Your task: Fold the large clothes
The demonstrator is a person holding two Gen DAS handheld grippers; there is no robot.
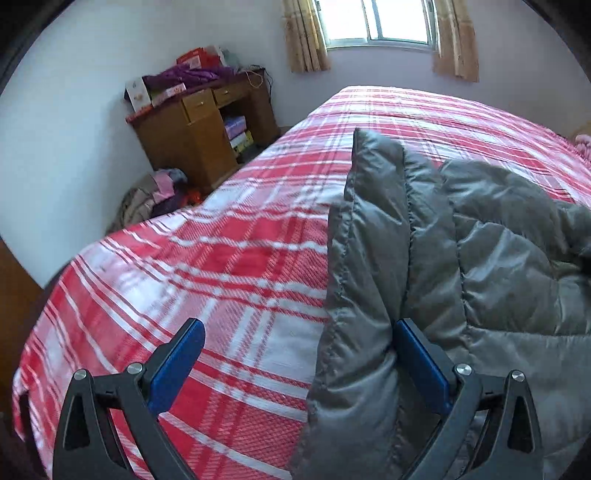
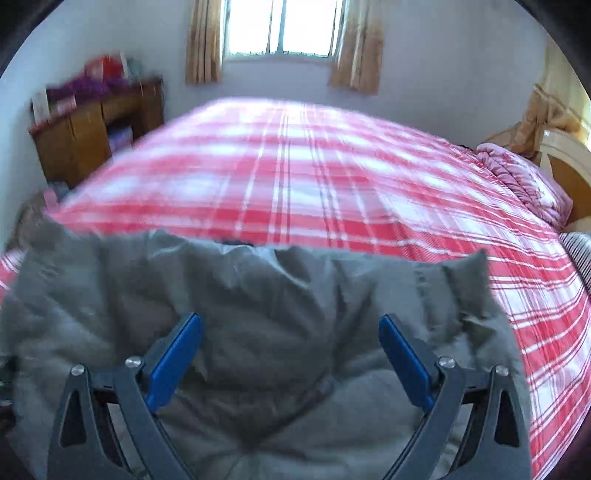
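Note:
A grey quilted puffer jacket (image 1: pixel 461 258) lies on a bed with a red and white plaid cover (image 1: pixel 221 258). My left gripper (image 1: pixel 299 354) is open at the jacket's left edge; a fold of the jacket rises between its blue pads, against the right pad (image 1: pixel 421 365). In the right wrist view the jacket (image 2: pixel 258 314) fills the near part of the bed (image 2: pixel 332 177). My right gripper (image 2: pixel 291 350) is open just above the jacket, its blue pads wide apart with nothing held.
A wooden desk (image 1: pixel 199 125) piled with boxes and clothes stands by the far left wall, with a heap of clothes (image 1: pixel 155 195) on the floor beside it. A pink folded quilt (image 2: pixel 524 181) and a headboard (image 2: pixel 569 177) lie at the bed's right end. A curtained window (image 2: pixel 280 26) is behind.

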